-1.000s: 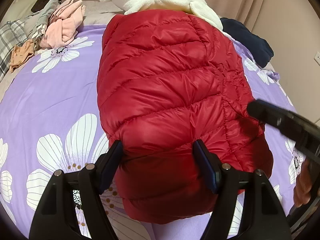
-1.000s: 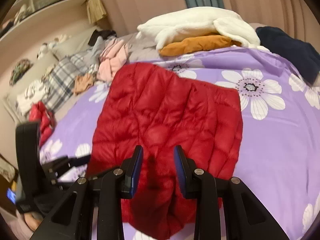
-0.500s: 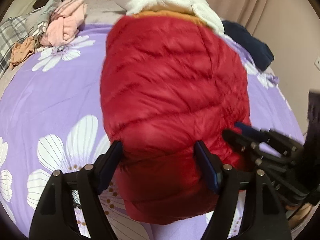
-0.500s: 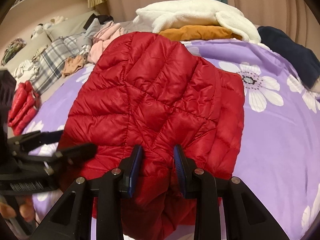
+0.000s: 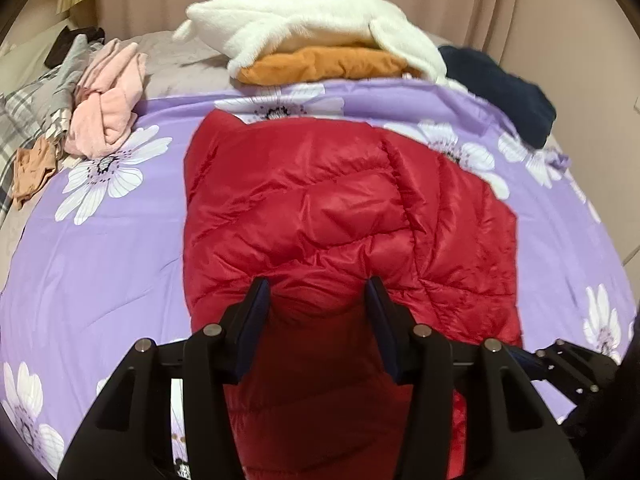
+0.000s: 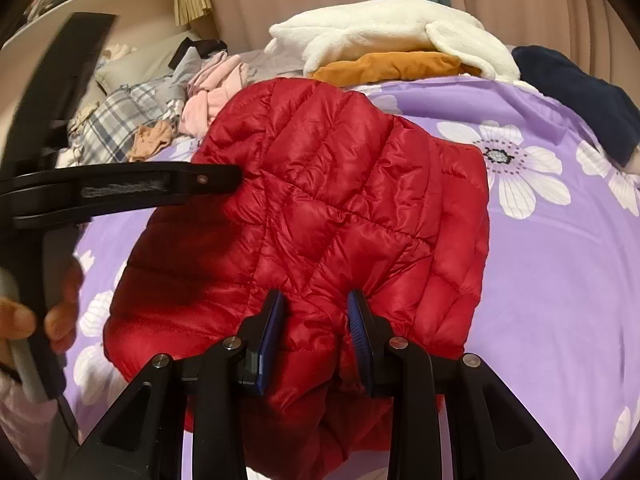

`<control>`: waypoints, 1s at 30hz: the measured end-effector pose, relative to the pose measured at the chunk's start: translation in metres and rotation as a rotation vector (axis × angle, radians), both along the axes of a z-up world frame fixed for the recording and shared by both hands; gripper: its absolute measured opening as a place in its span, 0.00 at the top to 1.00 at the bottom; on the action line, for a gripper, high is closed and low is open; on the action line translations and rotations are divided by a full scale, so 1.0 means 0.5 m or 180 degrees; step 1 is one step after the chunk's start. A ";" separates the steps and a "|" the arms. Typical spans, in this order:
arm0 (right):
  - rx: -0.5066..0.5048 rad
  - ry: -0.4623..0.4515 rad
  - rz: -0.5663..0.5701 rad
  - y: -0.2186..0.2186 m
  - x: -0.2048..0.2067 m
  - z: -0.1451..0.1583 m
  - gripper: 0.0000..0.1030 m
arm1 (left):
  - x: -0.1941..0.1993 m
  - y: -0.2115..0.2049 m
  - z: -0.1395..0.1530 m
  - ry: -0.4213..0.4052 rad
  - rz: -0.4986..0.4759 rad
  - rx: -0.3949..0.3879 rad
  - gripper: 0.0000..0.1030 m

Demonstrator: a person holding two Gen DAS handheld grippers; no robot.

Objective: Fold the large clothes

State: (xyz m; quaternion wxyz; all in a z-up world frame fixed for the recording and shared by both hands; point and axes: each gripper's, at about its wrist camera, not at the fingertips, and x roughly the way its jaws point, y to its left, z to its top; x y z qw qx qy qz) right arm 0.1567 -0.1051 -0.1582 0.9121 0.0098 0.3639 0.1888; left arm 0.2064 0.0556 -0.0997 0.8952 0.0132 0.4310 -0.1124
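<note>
Between the blue-padded jaws of the left gripper (image 5: 318,292) bulges a fold of the red quilted puffer jacket (image 5: 340,216); these jaws have just been closing, and both pads now press into the fabric, so the jacket's near edge is pinched there. Ahead of the jaws the jacket lies spread on the purple bedspread printed with white flowers (image 5: 100,248), its far end reaching toward a stack of folded clothes, a white fleece garment (image 5: 312,24) on top of an orange one (image 5: 324,66). Off to the left of the jaws sits a crumpled pink garment (image 5: 108,100), and to the far right a dark navy garment (image 5: 504,88).

Seen from the right wrist, the right gripper (image 6: 316,312) also clamps the jacket, a narrow ridge of red fabric squeezed between its pads, the near hem hanging below them. To the left of these jaws the black arm of the other tool reaches over the jacket's left side, and a hand (image 6: 36,320) holds its handle at the frame's edge. Beyond it lies a grey plaid cloth (image 6: 116,120) among loose clothes.
</note>
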 end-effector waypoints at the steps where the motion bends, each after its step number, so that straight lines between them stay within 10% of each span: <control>1: -0.0005 0.0002 -0.0002 0.001 0.000 -0.001 0.69 | 0.004 -0.003 -0.007 0.0016 -0.0019 0.0035 0.52; 30: 0.0210 0.0148 -0.0076 -0.017 0.009 -0.010 0.69 | -0.088 -0.003 -0.001 -0.0082 -0.0084 0.0244 0.50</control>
